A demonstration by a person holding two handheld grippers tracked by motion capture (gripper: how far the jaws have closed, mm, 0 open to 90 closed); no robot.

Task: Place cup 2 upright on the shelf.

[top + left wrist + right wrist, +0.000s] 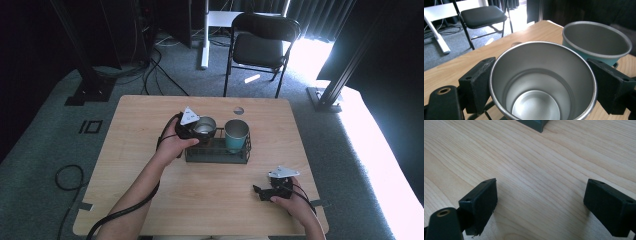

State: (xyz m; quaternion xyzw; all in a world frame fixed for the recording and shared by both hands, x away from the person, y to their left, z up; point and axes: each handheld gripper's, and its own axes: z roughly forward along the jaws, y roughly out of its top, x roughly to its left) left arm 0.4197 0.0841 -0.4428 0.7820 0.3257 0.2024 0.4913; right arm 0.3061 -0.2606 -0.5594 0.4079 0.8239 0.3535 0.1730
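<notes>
My left tongs (pixel 196 131) clamp the steel cup (pixel 541 82), upright, right over the rack (pixel 216 152); the teal cup (pixel 596 42) sits just beside it, to its right. My right tongs (pixel 540 207) rest wide open, empty, well back.

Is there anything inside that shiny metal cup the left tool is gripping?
No. The left gripper view looks straight down into the steel cup and shows its bare bottom, with nothing in it.
</notes>
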